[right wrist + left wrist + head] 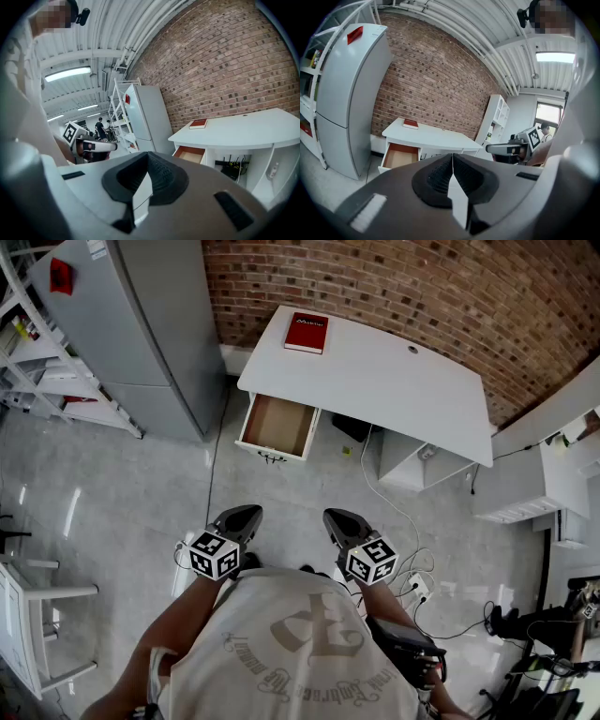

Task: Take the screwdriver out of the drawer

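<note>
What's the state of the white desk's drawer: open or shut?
Open: the brown-lined drawer juts out from under the white desk, its inside showing.

- Desk [394,371]: 1, white.
- Drawer [277,426]: 1, pulled open.
- Red book [307,332]: 1, on the desk.
- Grey fridge [141,324]: 1, far left.
- Tongs: 2, the left tongs [242,517] and the right tongs [339,519].
- Marker cubes: 2, left cube [214,554] and right cube [372,560].

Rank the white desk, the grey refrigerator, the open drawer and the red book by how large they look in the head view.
1. white desk and grey refrigerator: they fill about the same area, so I do not rank them against each other.
2. open drawer
3. red book, clearly the smallest.
</note>
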### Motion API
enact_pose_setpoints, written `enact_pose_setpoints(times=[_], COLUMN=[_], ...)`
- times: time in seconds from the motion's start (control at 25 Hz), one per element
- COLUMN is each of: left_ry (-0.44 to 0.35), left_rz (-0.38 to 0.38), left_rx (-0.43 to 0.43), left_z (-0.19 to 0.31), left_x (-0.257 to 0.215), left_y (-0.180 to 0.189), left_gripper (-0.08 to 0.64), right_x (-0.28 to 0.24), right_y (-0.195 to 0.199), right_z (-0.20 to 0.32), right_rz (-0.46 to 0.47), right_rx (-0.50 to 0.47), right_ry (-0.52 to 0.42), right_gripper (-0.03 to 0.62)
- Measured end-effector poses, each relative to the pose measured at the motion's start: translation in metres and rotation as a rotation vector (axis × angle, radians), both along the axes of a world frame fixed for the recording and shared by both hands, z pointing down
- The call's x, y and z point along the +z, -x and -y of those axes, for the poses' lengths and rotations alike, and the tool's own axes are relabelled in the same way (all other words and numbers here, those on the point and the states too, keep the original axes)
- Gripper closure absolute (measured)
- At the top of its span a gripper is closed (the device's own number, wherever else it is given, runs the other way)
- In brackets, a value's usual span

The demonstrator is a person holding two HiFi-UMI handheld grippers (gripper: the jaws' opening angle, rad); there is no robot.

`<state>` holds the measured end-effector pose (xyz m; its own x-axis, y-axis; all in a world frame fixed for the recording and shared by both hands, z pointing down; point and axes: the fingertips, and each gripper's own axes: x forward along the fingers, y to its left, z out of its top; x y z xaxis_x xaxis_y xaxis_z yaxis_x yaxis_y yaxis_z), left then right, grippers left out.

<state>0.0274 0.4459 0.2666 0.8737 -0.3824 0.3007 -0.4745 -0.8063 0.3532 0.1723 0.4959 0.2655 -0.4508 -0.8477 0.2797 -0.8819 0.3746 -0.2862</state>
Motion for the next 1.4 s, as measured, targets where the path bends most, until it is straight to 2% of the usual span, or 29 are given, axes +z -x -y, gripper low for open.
enact_pose_setpoints(times=[0.2, 0.76, 1.2, 1.4], left_ry=[-0.022, 0.024, 0.051, 0.060], left_rz=[0.007, 0.030, 0.027, 0.028], left_rx=[-0.003, -0.006, 0.049, 0.073], left_z=[0.011, 0.017, 0.022, 0.030], left_x=[0.000, 0.015, 0.020, 0.023], left_y=[-0.006, 0.000, 0.002, 0.009], left_gripper=[0.551, 0.551, 0.551, 0.551], right_x=[-0.001, 0.019, 0.016, 0.016], right_y=[-0.005, 0.005, 0.002, 0.008], right_z=[0.015, 0.014, 0.020, 0.028], right_rz=[0.005, 0.014, -0.017, -0.003], right_rx=[-0.013, -0.025, 0.051, 0.088], right_ry=[-0.010, 0.030, 0.050, 0.070], right_gripper=[0.586, 0.586, 0.586, 0.588])
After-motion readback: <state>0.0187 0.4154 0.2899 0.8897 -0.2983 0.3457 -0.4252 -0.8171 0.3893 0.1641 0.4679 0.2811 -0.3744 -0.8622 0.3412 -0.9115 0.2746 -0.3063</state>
